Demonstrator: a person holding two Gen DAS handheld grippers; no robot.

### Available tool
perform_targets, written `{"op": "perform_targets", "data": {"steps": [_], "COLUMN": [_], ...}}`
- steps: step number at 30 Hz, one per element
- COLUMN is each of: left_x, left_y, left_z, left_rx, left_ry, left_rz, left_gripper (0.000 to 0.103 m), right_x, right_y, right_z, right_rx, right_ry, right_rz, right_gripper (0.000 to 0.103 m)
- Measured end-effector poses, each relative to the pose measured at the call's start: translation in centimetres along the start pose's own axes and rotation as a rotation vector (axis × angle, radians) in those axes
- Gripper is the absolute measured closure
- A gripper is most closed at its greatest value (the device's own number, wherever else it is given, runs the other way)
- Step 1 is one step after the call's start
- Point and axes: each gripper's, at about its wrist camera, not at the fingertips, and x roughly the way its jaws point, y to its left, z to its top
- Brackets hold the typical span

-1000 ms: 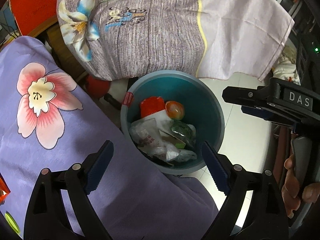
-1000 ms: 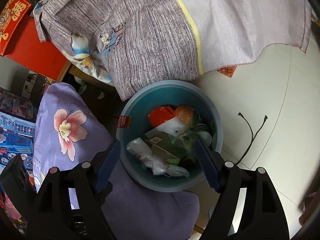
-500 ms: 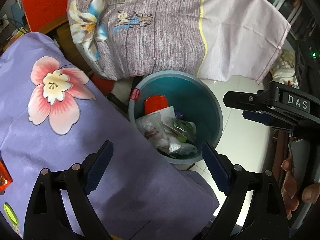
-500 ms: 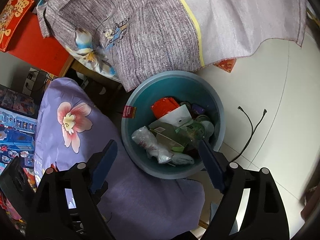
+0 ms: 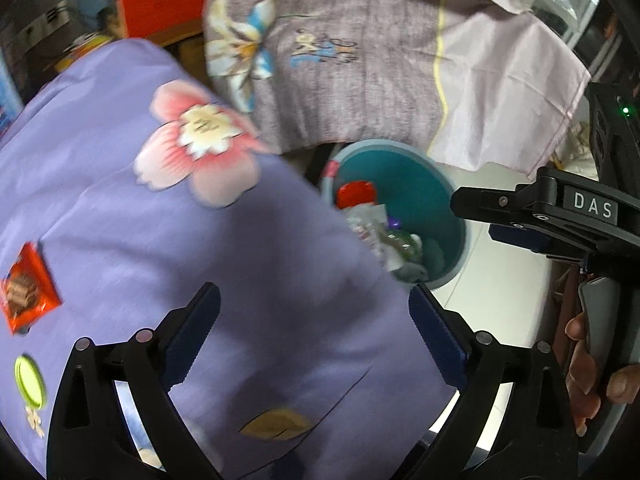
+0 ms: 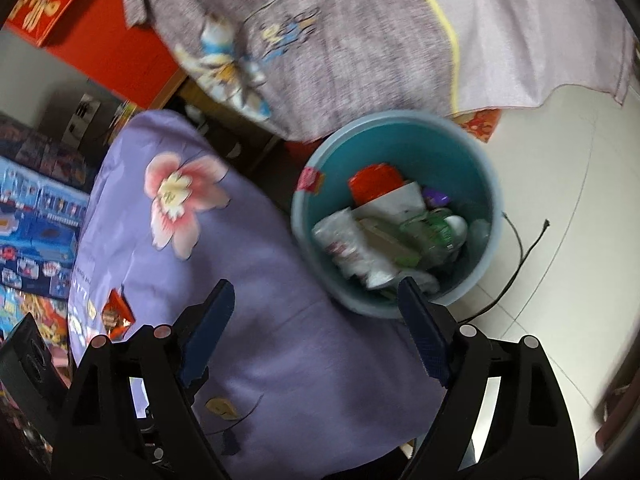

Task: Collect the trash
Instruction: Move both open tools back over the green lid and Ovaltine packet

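Left gripper [image 5: 314, 320] jaws opening, nothing between. Right gripper [image 6: 316, 316] jaws spread, empty. Teal bin [image 6: 484, 248] holds trash; red wrapper [image 5: 28, 288] on purple cloth [image 5: 260, 272].

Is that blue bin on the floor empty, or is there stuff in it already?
Partly full. The blue bin stands upright holding a heap of wrappers, plastic and a red packet, well below its rim.
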Motion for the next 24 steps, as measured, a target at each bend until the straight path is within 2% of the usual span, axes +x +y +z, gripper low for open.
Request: {"op": "perform_targets", "data": {"steps": [8, 12, 19, 24], "left_x": [-2.6, -4.0, -6.6, -7.5], "left_y": [6.2, 10.2, 17.9, 22.9], "left_z": [-3.5, -5.6, -9.5, -11.7], "left_rx": [-0.106, -0.165, -0.26, -0.336], "left_ry": [-0.013, -0.024, -0.05, -0.05], "left_rz": [0.048, 0.082, 0.163, 0.191], "left_gripper": [0.006, 0.006, 0.006, 0.006], "right_x": [1.8, 3.0, 5.3, 7.3], "right_y": [5.7, 8.7, 14.1, 17.5], "right_z": [-2.4, -3.7, -6.1, -7.5], "right_rx": [-0.103, -0.151, -0.253, -0.305], "right_ry": [0.053, 0.083, 0.144, 0.188], "right_rz": [0.004, -0.002, -0.012, -0.023], "right_gripper": [0.023, 0.019, 0.019, 0.019]}}
